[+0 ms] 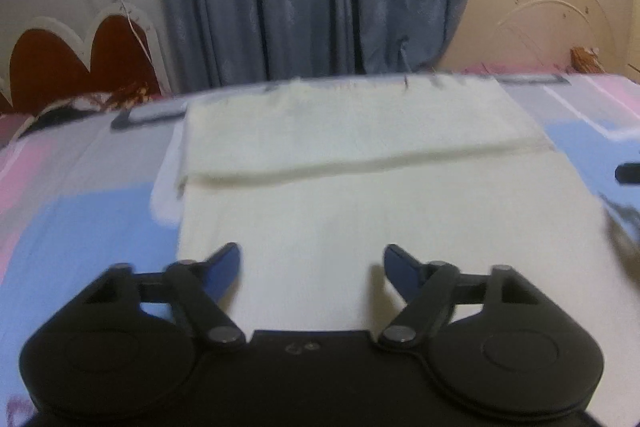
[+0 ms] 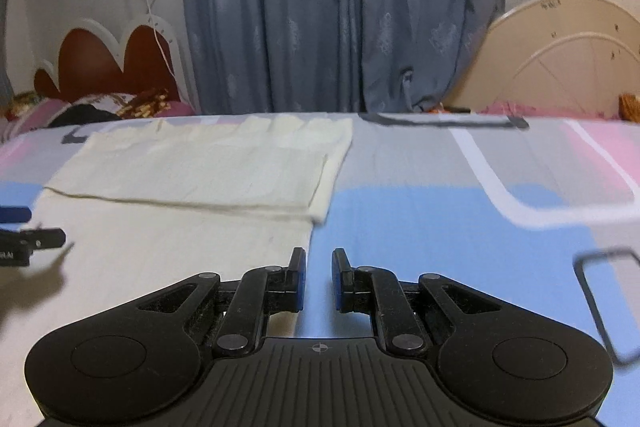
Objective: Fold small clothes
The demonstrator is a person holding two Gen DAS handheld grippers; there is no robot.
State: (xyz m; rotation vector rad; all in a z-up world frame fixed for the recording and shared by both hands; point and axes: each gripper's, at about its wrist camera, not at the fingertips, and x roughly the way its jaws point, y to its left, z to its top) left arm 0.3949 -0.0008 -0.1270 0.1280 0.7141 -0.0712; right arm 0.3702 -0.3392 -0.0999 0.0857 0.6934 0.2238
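A cream garment (image 1: 340,195) lies flat on the bed (image 1: 80,195), its far portion doubled back toward the middle, apparently the first fold. The left tool (image 1: 312,267) hovers over the garment's near half, jaws wide apart and empty. The right tool (image 2: 319,277), jaws nearly together and holding nothing, hangs just off the garment's right edge, likely positioning for the next fold.
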